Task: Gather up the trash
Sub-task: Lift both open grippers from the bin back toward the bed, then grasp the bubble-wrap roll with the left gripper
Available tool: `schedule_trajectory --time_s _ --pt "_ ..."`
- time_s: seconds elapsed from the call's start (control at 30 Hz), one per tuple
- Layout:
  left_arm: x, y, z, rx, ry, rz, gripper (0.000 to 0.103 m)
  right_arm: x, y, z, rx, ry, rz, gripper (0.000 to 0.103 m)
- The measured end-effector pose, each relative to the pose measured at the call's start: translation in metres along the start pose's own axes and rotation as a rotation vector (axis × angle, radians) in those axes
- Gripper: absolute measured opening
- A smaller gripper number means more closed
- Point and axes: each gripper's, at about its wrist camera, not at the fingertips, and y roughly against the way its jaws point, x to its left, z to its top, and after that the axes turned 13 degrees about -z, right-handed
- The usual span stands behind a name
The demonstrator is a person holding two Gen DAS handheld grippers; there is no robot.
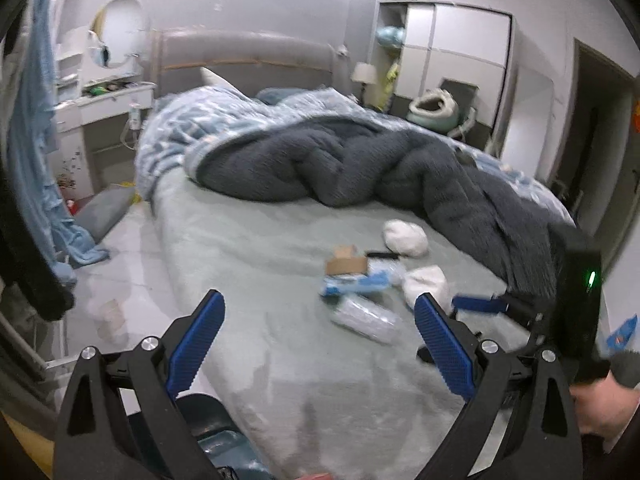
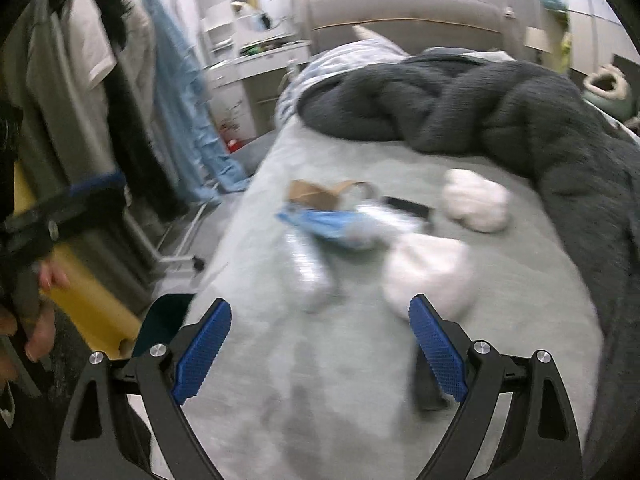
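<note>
Rumpled dark grey duvet (image 1: 360,160) on pale green bed sheet (image 1: 248,248); grey headboard (image 1: 248,52) behind; white wardrobe (image 1: 460,52) right; blue garment (image 1: 32,128) hanging left.

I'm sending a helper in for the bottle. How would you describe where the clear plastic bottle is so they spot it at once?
Look at the bare green sheet of the bed, in front of the rumpled grey blanket. In the small heap of litter there, the plastic bottle lies on its side nearest the foot, just below the blue wrapper. It is the only see-through item.
</note>
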Motion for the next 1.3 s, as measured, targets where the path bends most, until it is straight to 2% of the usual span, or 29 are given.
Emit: schedule_trajectory --time_s 0.1,0.27,0.4,0.5,0.77,1.0,1.17,1.3 --pt "-0.007 -0.020 -0.002 0.041 -0.009 -0.042 0.097 -0.020 0.001 -0.005 -0.001 -0.028 -0.029 0.089" --pt "-0.011 -0.048 -0.003 0.108 -0.008 -0.104 0.097 -0.039 -0.005 -0.019 0.031 -0.039 -0.053 0.072" --pt "-0.015 -0.073 -0.008 0.174 -0.073 -0.105 0.097 -0.048 -0.015 -0.026 0.059 -0.059 -0.036 0.061" --pt "-0.012 -0.089 -0.014 0.209 -0.075 -0.125 0.097 -0.053 -0.019 -0.029 0.069 -0.073 -0.021 0.052" --pt "-0.006 -0.115 -0.023 0.241 -0.099 -0.096 0.097 -0.047 -0.027 -0.029 0.087 -0.054 0.017 0.037" --pt "-0.007 -0.131 -0.025 0.266 -0.134 -0.083 0.096 -0.047 -0.039 -0.031 0.129 -0.043 -0.016 0.020" --pt "-0.011 -0.140 -0.028 0.272 -0.159 -0.076 0.095 -0.049 -0.035 -0.028 0.118 -0.051 0.000 0.020" --pt "-0.010 -0.146 -0.028 0.278 -0.159 -0.065 0.084 -0.049 -0.030 -0.027 0.108 -0.060 0.019 0.020"
